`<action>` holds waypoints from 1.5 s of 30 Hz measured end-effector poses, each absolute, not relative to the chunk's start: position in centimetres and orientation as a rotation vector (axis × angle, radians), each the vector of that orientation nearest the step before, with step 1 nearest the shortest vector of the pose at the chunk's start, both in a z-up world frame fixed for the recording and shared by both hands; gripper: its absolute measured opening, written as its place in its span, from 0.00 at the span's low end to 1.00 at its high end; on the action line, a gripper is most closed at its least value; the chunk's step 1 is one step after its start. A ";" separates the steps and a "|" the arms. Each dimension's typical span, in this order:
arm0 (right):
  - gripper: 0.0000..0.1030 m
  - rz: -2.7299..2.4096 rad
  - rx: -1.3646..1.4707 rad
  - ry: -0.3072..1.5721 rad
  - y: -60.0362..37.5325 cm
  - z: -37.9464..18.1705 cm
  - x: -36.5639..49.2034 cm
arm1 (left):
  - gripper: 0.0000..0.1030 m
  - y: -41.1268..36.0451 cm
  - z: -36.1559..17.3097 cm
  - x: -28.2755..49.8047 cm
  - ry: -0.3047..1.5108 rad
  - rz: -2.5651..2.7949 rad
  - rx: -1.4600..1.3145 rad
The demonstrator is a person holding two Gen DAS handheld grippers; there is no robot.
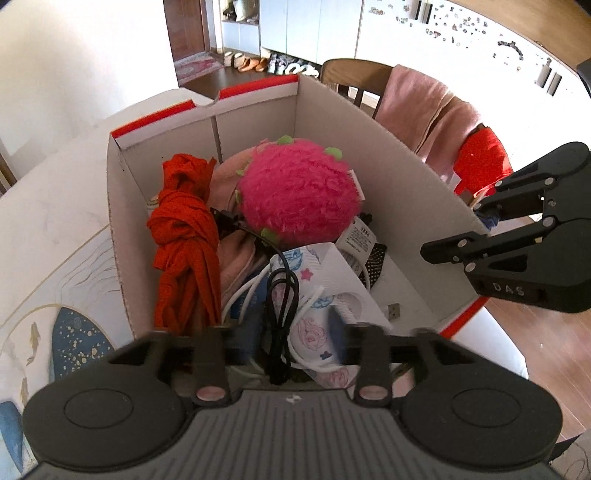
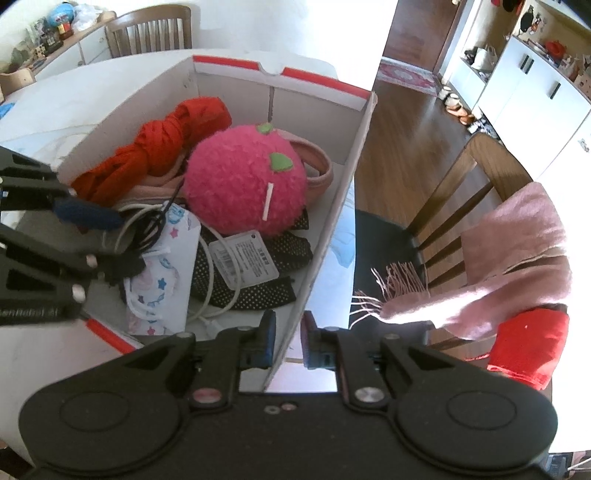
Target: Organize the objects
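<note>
A white cardboard box with red trim [image 1: 373, 144] [image 2: 332, 206] stands on the table. In it lie a pink plush ball [image 1: 299, 190] [image 2: 245, 181], a knotted red cloth [image 1: 184, 236] [image 2: 162, 144], a black cable [image 1: 280, 306], a star-printed pouch [image 1: 325, 295] [image 2: 162, 280], a white cable [image 2: 212, 266] and black dotted fabric [image 2: 258, 273]. My left gripper [image 1: 288, 343] is open over the box's near end, above the cable and pouch. My right gripper [image 2: 288, 338] straddles the box's right wall, closed on it; it also shows in the left wrist view [image 1: 454, 240].
The box sits on a white table with a blue and gold pattern [image 1: 74, 339]. A wooden chair [image 2: 461, 206] draped with a pink scarf [image 2: 517, 251] and a red cloth [image 2: 528, 347] stands right of the table. Another chair [image 2: 147, 29] stands behind.
</note>
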State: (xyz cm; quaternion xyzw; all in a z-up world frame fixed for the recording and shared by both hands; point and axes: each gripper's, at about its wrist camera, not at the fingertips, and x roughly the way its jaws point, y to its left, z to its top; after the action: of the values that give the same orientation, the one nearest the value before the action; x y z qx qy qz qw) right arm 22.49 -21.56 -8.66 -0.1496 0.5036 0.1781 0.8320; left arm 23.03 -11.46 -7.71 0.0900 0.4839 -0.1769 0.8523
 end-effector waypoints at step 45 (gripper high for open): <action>0.97 0.367 -0.022 0.642 -20.0 1.4 11.0 | 1.00 -2.9 1.1 12.8 0.660 -0.400 -0.033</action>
State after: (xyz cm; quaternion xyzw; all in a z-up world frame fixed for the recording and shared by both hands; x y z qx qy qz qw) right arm 11.02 -20.01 1.36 -0.0107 0.3138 0.1794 0.9323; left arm 12.82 -2.90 1.15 -0.0162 0.3217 -0.1951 0.9264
